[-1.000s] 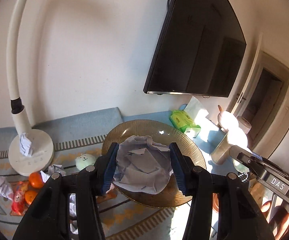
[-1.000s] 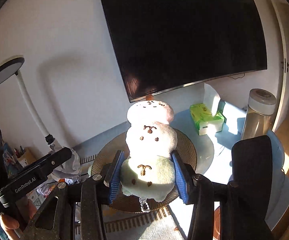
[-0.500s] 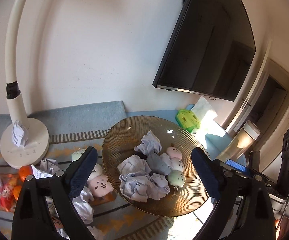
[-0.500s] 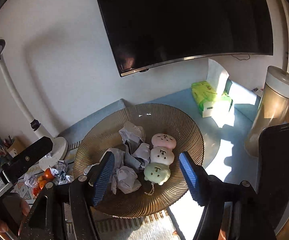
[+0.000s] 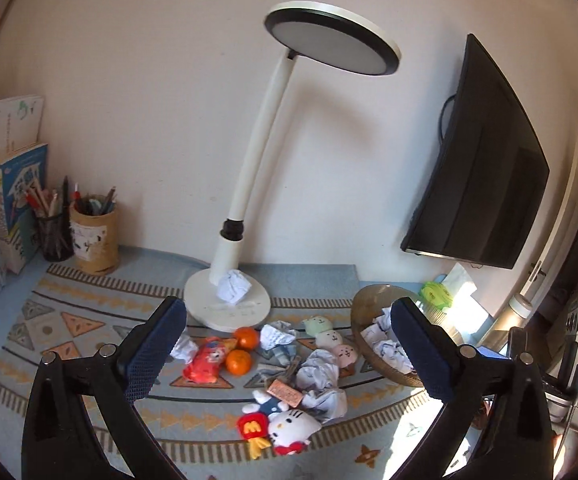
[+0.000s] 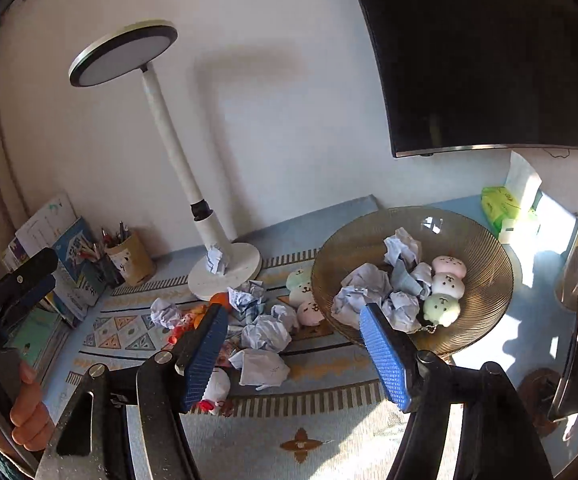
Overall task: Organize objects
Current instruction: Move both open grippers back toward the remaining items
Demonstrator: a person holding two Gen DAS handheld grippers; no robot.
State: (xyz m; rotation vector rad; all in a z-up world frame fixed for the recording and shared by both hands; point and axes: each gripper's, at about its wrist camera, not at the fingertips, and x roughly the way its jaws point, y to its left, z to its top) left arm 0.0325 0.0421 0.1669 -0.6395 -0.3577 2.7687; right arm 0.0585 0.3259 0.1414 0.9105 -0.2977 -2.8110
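Both grippers empty above the cluttered mat

Left gripper [image 5: 289, 352] was opening wide, right gripper [image 6: 293, 356] half-spread; bowl [image 6: 485, 256] rim partly hidden; two oranges [image 5: 238, 361], three-ball plush [image 6: 447, 282].

a home desk: wall-mounted tv [image 6: 489, 52], desk lamp [image 5: 249, 184], books [image 5: 5, 184], pen cups [image 5: 93, 236].

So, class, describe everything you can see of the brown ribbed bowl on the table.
The bowl is wide, shallow, amber-brown, seemingly translucent glass, with fine ribs radiating to its rim. It sits upright at the patterned mat's edge, sunlit. Inside lie crumpled paper balls and a pink, white and green plush skewer. Neither gripper touches it.
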